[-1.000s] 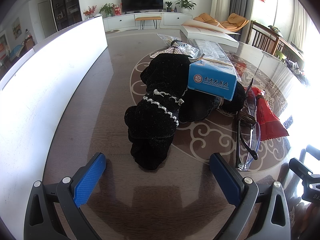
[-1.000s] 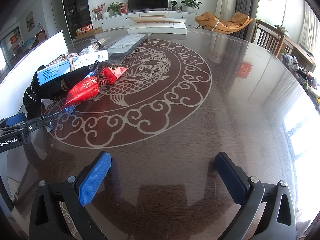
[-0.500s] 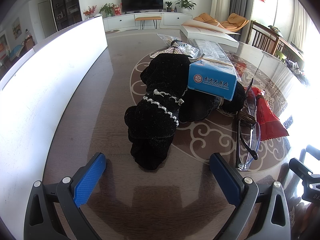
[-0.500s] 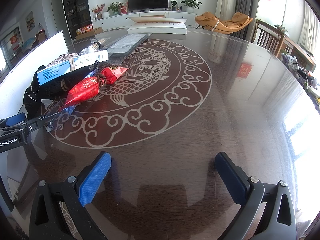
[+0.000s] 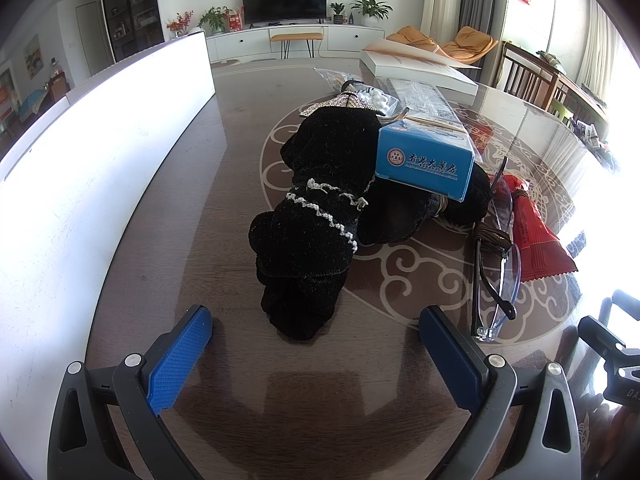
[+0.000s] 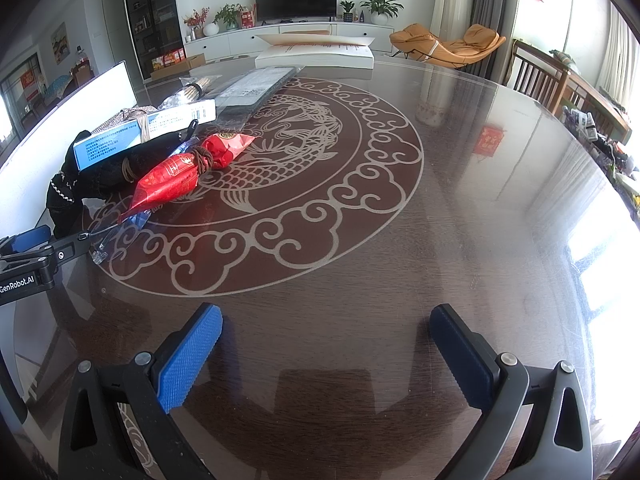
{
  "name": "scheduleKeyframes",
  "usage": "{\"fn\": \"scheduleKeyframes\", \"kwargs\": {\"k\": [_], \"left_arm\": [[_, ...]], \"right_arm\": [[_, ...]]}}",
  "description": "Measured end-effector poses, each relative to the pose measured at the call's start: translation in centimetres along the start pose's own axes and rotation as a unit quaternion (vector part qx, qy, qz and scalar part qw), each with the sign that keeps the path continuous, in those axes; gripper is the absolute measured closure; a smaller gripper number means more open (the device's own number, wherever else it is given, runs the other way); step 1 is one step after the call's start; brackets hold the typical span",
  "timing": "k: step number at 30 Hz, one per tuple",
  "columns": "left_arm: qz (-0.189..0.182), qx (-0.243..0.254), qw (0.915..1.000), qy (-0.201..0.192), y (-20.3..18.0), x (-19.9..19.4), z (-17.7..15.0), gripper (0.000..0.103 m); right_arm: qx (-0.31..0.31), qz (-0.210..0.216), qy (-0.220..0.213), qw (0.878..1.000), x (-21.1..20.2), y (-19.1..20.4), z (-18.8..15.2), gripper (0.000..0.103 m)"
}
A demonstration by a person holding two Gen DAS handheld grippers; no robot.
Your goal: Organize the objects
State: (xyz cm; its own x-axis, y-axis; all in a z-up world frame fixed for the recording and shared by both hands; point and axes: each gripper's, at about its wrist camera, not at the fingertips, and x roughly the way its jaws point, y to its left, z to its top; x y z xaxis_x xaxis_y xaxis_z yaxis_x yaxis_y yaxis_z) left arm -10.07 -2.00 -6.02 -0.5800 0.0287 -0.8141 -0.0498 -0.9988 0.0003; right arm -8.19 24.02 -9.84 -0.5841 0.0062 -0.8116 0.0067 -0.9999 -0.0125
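Round dark table [image 6: 460,208] with a pale fish-and-cloud inlay, glossy top. Long white panel [image 5: 100,152] standing upright along its left edge. Flat white box [image 6: 316,56] at the far side. Heap of black velvet cloth [image 5: 316,216] trimmed with silver beading, lying just ahead of the left gripper [image 5: 316,344], level and low over the table, blue pads spread wide, nothing between them, not touching the cloth. Right gripper [image 6: 326,344] likewise level and low over bare tabletop, well apart from the pile, fingers released and empty. Blue carton [image 5: 426,164] resting on the cloth, tilted. Red foil packet [image 6: 184,172] tied round with brown cord, just right of the cloth. Clear glasses [image 5: 496,276] beside the packet, on the table.
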Motion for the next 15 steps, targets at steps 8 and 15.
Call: {"fn": "scheduleKeyframes", "kwargs": {"k": [8,15], "left_arm": [[0.0,0.0,1.0,0.0,0.0,0.0,0.0,0.0],[0.0,0.0,1.0,0.0,0.0,0.0,0.0,0.0]], "right_arm": [[0.0,0.06,0.027,0.998,0.2,0.1,1.6,0.0],[0.095,0.195,0.019,0.976,2.6,2.4,8.4,0.011]]}}
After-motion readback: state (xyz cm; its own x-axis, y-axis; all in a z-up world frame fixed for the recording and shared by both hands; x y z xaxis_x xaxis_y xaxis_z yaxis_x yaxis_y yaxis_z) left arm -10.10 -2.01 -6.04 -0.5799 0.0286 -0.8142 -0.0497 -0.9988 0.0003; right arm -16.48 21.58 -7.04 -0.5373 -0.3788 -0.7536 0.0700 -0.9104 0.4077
